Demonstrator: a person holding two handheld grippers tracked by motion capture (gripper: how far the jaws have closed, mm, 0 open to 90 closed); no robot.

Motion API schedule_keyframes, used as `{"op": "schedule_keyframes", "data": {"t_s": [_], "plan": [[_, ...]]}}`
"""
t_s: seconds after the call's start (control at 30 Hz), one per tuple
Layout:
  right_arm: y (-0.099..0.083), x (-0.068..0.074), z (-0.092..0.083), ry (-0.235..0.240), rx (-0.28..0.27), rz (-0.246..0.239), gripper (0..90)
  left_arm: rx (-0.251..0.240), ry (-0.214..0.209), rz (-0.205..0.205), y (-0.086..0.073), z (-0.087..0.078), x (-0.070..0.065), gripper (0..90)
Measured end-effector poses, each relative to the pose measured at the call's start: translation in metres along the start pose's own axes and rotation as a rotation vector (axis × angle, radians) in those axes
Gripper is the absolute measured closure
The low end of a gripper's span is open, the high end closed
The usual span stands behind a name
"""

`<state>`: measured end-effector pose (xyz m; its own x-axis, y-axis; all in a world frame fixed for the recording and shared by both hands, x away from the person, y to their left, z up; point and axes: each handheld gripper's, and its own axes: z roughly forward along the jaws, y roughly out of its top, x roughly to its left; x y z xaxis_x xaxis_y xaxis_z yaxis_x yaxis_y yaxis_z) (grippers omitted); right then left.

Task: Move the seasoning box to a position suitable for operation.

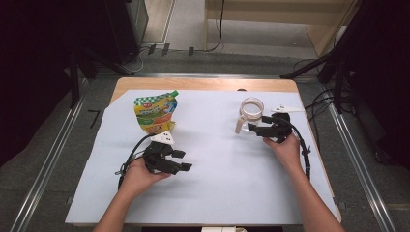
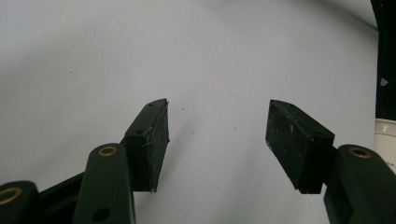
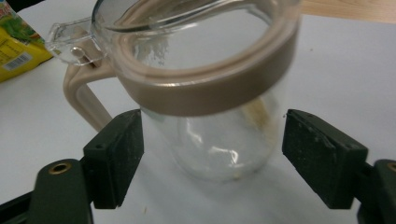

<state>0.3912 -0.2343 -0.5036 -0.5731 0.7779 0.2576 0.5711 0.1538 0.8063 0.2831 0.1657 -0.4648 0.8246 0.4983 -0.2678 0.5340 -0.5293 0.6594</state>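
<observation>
Open right gripper (image 3: 212, 158) straddles the clear jug (image 3: 210, 93) without pinching; left gripper (image 2: 217, 140) gapes empty

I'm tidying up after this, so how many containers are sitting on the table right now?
2. A yellow-green refill pouch lies at the far left, beyond the left gripper. A clear glass jar with a beige collar stands at the far right, between the right gripper's open jaws.

black grippers (image 1: 183, 161), brass screws (image 2: 107, 150)

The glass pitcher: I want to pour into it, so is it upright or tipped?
Upright. The glass pitcher stands on the white sheet, its beige rim on top and mouth facing up.
</observation>
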Motion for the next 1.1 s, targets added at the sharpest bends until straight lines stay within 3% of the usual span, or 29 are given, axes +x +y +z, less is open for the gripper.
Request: {"op": "schedule_keyframes", "data": {"t_s": [0.1,0.5,0.7,0.83,1.1], "plan": [[0.001,0.005,0.015,-0.032,-0.017,-0.022,12.8,-0.002,-0.001,-0.006,-0.001,0.000,0.000,40.0],[0.001,0.006,0.039,-0.068,-0.053,-0.018,7.0,-0.004,0.007,-0.021,-0.005,-0.001,-0.002,40.0],[0.001,0.007,0.040,-0.079,-0.058,-0.052,9.0,0.000,0.010,-0.023,-0.007,0.000,-0.003,40.0],[0.002,0.013,0.037,-0.124,-0.072,-0.120,11.5,-0.002,0.008,-0.023,-0.007,-0.001,-0.003,40.0],[0.003,0.013,0.035,-0.129,-0.074,-0.106,11.9,-0.009,0.008,-0.028,-0.008,-0.002,-0.002,40.0]]}}
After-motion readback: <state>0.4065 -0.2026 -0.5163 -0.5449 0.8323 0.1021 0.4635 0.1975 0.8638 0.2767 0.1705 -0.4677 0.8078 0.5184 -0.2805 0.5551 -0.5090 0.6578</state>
